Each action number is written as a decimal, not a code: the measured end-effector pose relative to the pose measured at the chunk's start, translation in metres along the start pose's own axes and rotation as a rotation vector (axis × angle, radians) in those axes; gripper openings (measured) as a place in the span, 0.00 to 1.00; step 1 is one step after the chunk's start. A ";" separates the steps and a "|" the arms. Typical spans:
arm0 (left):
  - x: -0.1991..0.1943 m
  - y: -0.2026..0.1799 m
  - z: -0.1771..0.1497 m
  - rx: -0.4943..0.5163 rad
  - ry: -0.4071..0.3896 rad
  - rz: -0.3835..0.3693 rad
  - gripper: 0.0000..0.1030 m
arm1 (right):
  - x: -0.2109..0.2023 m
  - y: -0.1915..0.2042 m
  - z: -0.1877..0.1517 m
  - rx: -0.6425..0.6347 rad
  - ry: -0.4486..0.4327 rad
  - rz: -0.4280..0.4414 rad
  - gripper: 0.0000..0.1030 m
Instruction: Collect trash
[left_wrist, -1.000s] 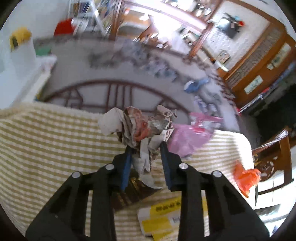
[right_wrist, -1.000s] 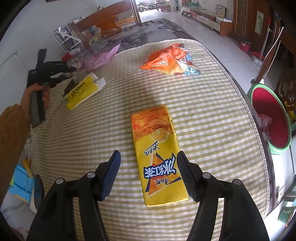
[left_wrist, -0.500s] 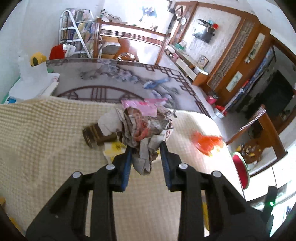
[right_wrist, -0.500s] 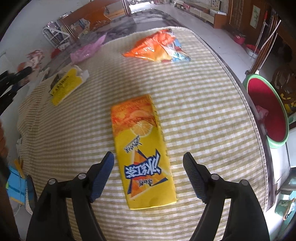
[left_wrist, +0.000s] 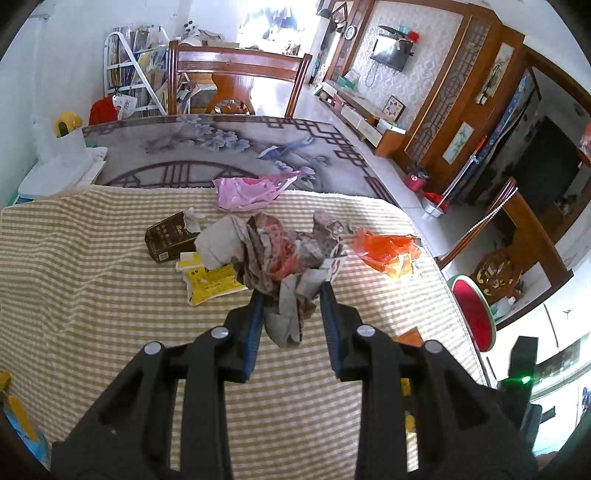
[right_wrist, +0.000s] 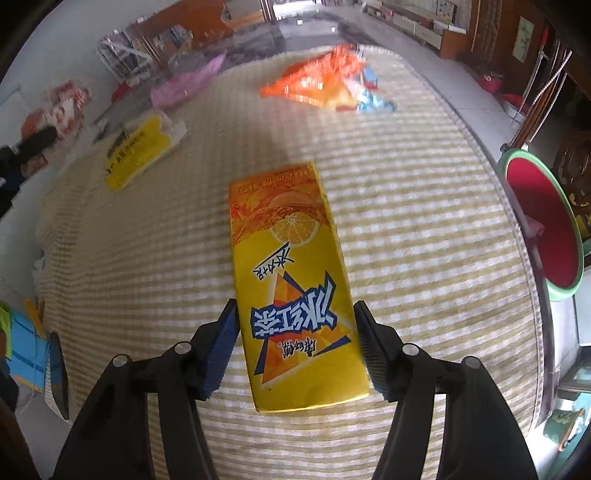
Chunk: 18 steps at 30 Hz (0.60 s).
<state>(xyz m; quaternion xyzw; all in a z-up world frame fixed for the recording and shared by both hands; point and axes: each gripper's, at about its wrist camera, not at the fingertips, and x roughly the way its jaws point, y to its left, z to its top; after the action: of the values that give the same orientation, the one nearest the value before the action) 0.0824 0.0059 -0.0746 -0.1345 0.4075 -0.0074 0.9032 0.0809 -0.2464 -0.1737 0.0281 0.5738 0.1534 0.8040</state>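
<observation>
My left gripper (left_wrist: 291, 295) is shut on a crumpled wad of printed paper (left_wrist: 280, 254) and holds it above the striped tablecloth (left_wrist: 92, 280). My right gripper (right_wrist: 295, 317) is open, its fingers on either side of a flat yellow tea carton (right_wrist: 291, 280) that lies on the cloth. Other trash lies on the table: a yellow wrapper (right_wrist: 140, 151), an orange plastic bag (right_wrist: 321, 81), a pink plastic bag (left_wrist: 247, 190) and a brown box (left_wrist: 168, 236). A red bin with a green rim (right_wrist: 543, 229) stands below the table's right edge.
A wooden chair (left_wrist: 236, 81) stands behind the far end of the table. A patterned grey table top (left_wrist: 207, 147) shows beyond the cloth. A wooden cabinet (left_wrist: 461, 103) lines the right wall. Blue items (right_wrist: 26, 343) lie off the table's left side.
The left gripper has lifted the paper wad up and back from the table. The right gripper has moved forward and down so its fingers now straddle the yellow carton.
</observation>
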 end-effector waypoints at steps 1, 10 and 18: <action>-0.001 -0.001 0.000 0.000 -0.002 0.002 0.28 | -0.004 -0.001 0.002 0.002 -0.013 0.004 0.58; 0.009 -0.019 -0.011 0.006 0.047 -0.020 0.28 | -0.039 -0.024 0.019 0.050 -0.105 0.044 0.58; 0.024 -0.067 -0.023 0.042 0.105 -0.083 0.28 | -0.054 -0.067 0.024 0.137 -0.117 0.045 0.58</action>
<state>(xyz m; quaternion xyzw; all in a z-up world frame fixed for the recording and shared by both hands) 0.0883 -0.0670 -0.0899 -0.1317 0.4480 -0.0607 0.8822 0.1019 -0.3217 -0.1310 0.1049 0.5344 0.1296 0.8286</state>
